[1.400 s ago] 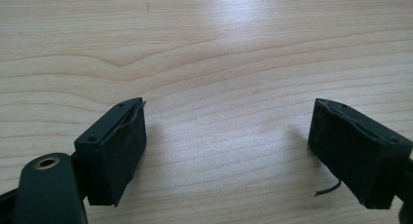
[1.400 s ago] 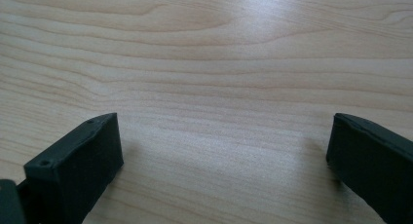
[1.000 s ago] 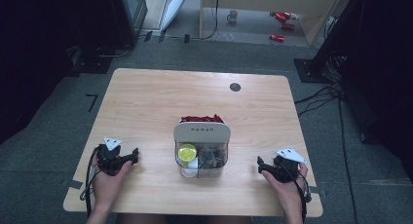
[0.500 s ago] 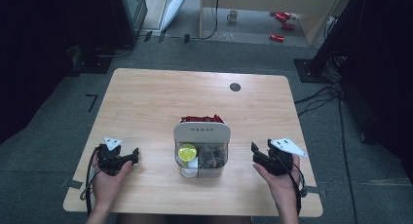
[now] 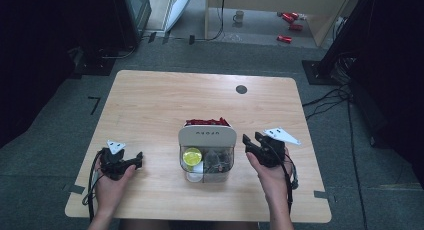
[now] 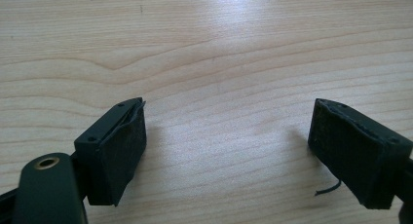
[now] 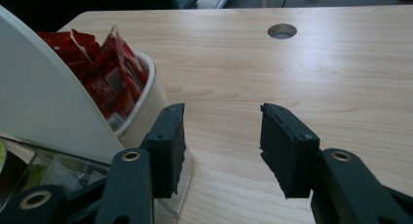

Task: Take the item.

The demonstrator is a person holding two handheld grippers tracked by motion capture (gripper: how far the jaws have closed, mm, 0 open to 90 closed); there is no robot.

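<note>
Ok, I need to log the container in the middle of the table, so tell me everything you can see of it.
The container sits near the middle of the wooden table, toward the person's edge. It has a white, plastic-looking body with an upright white panel across the middle bearing small lettering too faint to read. Behind the panel, a rounded white bin holds red packets. In front, a clear compartment holds a yellow-green round item and other things too unclear to name. The right tool is close beside it, open, not gripping it.
</note>
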